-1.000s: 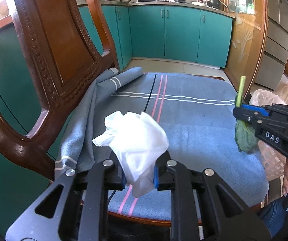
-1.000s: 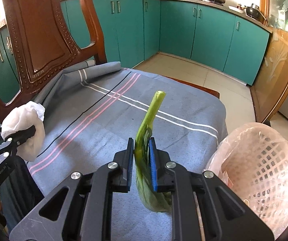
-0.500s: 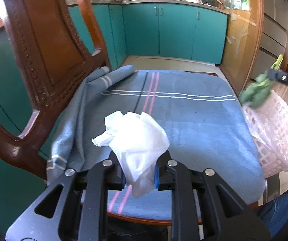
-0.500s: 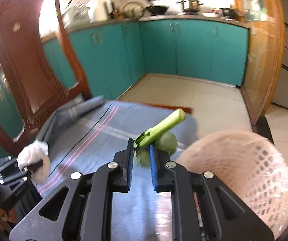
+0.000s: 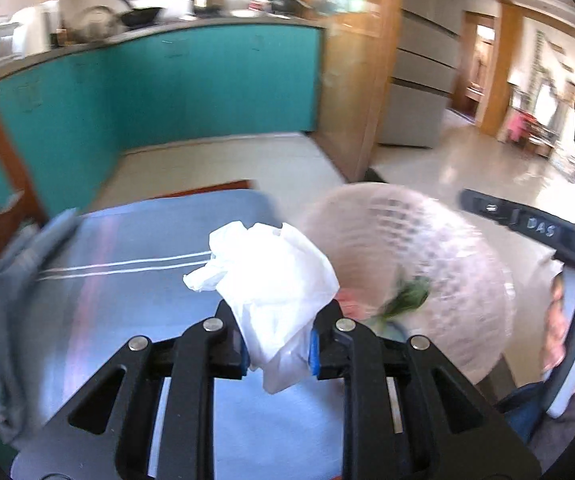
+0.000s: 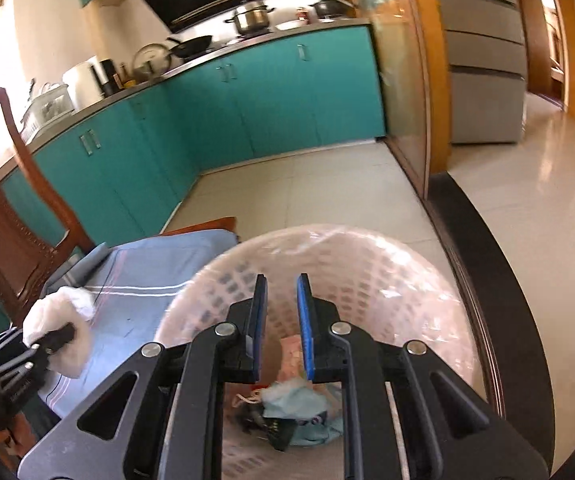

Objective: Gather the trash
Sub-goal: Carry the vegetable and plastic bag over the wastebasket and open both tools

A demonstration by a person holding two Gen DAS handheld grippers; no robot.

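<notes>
left wrist view: left gripper (image 5: 277,354) clamped on the crumpled white tissue (image 5: 271,288), wad bulging above the pads. it hangs over the blue striped cloth (image 5: 127,300). pink mesh basket (image 5: 467,264) sits at 2 o'clock from the wad, just beside the cloth edge. blurred green leaf (image 5: 407,298) shows inside the basket near its rim.

right wrist view: right gripper (image 6: 281,320) over the basket mouth, jaws drawn in narrow, nothing between them.

step in hand, as i judge it: carry the tissue to the basket and drop it.
- swing toward 2 o'clock until the whole wad is past the rim
- right gripper crowds the mouth; pull it off toward 3 o'clock first
- open wide, since soft tissue may cling to a pad
</notes>
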